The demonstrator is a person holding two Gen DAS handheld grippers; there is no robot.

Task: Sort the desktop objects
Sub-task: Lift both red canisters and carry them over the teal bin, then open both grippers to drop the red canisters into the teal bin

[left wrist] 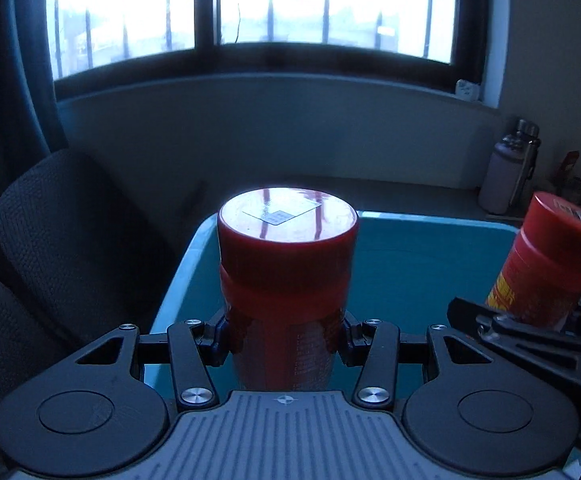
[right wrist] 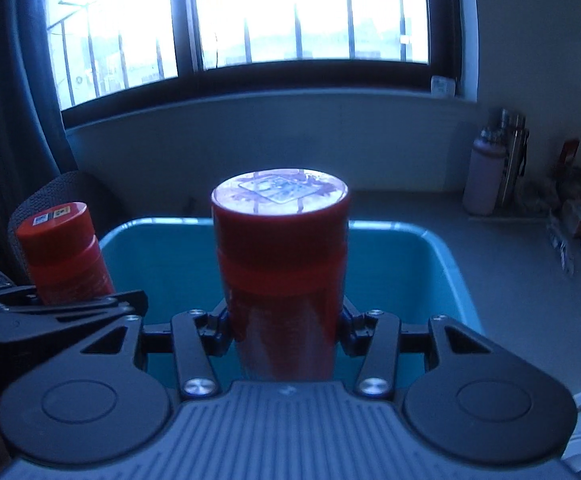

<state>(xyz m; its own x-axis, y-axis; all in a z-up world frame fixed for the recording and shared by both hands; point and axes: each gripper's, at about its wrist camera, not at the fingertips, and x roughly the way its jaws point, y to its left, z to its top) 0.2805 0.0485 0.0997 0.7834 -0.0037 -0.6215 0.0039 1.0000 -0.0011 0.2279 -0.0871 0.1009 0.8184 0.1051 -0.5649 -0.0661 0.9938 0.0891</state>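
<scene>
A: Bottles first. What does each pair of tongs carry?

B: The left gripper (left wrist: 286,334) is clamped on a red-capped bottle (left wrist: 288,280), its fingers pressed against the sides just below the cap. The bottle stands upright between them, and a small label sits on the flat top of its cap.

A: And the other?

B: The right gripper (right wrist: 286,330) grips a second red bottle (right wrist: 280,276) in the same way, upright, with a square printed sticker on its cap.

A: Where are both bottles relative to the bin?

B: Both are held up over a teal plastic bin (left wrist: 410,264), and the bin's inside shows behind and below each one. In the right wrist view the bin (right wrist: 422,276) spreads to both sides of the held bottle.

A: Can each camera see the neighbour?

B: Yes. The left wrist view shows the second red bottle (left wrist: 546,264) at its right edge, leaning, with yellow print on its body. The right wrist view shows the red-capped bottle (right wrist: 64,252) at its left edge above black gripper linkage.

A: Surroundings?

B: The bin sits on a grey desk (right wrist: 510,264). A pale water flask (right wrist: 484,176) stands at the back right, and small clutter lies beyond it. A dark chair (left wrist: 74,240) is to the left, under a barred window (left wrist: 250,4).
</scene>
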